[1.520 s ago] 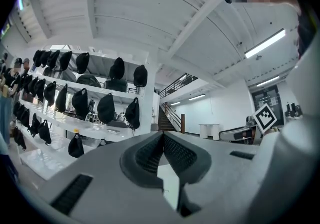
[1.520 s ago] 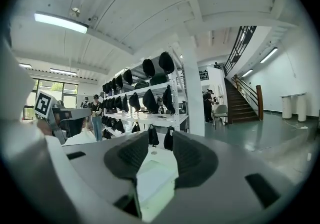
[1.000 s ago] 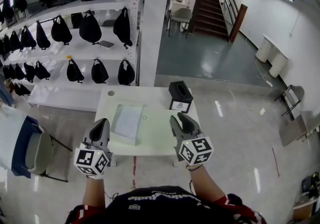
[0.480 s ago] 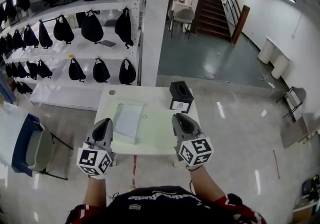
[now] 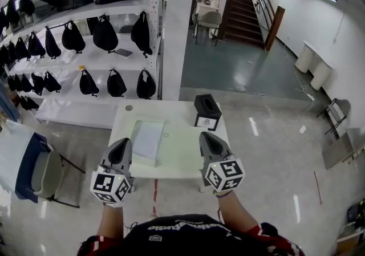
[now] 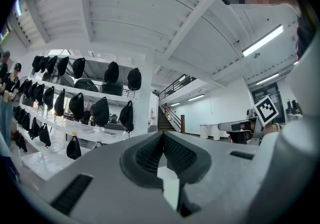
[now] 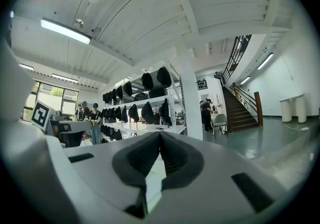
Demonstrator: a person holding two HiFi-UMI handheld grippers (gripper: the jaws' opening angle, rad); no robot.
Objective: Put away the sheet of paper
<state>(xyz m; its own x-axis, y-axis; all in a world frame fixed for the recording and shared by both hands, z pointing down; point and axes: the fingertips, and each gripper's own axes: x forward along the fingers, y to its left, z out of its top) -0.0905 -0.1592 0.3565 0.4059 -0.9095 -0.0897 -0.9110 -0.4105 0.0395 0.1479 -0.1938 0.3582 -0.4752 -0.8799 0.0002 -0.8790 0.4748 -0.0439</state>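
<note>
A pale sheet of paper (image 5: 147, 139) lies flat on the left half of a small white table (image 5: 182, 152). Both grippers hover over the table's near edge, pointing away from me. My left gripper (image 5: 124, 146) is just left of the sheet's near corner and does not touch it. Its jaws meet at the tips with nothing between them (image 6: 162, 135). My right gripper (image 5: 206, 138) is over the bare right half of the table. Its jaws are also shut and empty (image 7: 160, 134).
A black open-topped box (image 5: 206, 111) stands at the table's far right. A small round disc (image 5: 129, 108) lies at the far left corner. White shelves with black bags (image 5: 105, 35) rise behind. A blue-backed chair (image 5: 34, 169) stands left of the table.
The right gripper's jaws have gone from open to shut, with nothing in them. Both grippers have shifted slightly toward me.
</note>
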